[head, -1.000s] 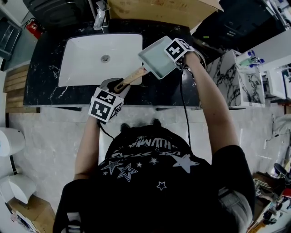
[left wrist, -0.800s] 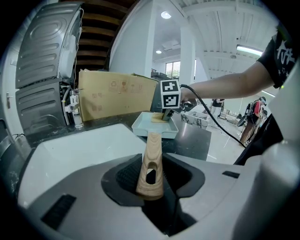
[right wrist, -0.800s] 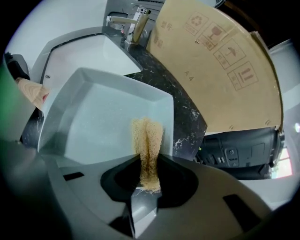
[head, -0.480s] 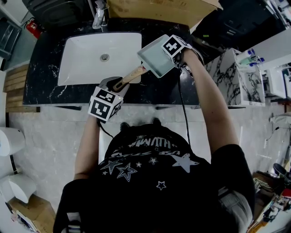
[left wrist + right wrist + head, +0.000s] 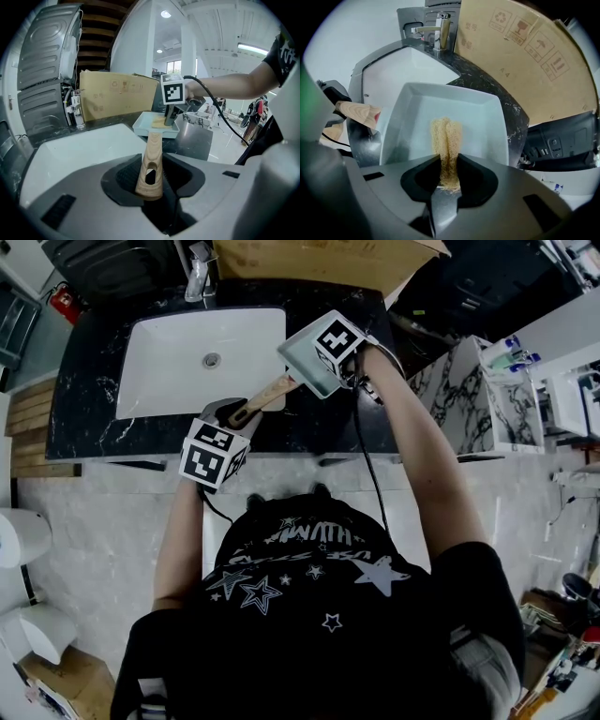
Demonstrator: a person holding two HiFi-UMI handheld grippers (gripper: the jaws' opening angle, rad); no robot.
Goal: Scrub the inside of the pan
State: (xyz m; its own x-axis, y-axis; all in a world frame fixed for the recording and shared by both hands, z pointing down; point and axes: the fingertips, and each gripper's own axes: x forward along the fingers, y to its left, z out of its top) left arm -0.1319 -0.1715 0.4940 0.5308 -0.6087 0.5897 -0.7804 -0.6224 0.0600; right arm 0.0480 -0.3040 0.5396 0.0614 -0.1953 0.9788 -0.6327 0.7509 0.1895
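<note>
A square pale grey pan [image 5: 302, 362] with a wooden handle [image 5: 267, 396] hangs over the black counter beside the sink. My left gripper [image 5: 150, 176] is shut on the end of that handle [image 5: 153, 157] and keeps the pan [image 5: 144, 124] out in front. My right gripper [image 5: 449, 161] points steeply down into the pan [image 5: 483, 124] and is shut on a tan fibrous scrub pad [image 5: 446, 136]. The pad's lower end rests on the pan's inner floor, near the middle. In the head view the marker cube [image 5: 334, 340] hides the right jaws and the pad.
A white rectangular sink [image 5: 178, 371] with a chrome faucet [image 5: 197, 276] lies left of the pan, set in a black marble counter [image 5: 89, 404]. A cardboard box [image 5: 319, 263] stands behind. A white marbled unit [image 5: 487, 395] stands at the right.
My right gripper has slid left across the pan with the scrub pad, from the pan's right edge toward its middle. The left gripper and the handle have stayed put.
</note>
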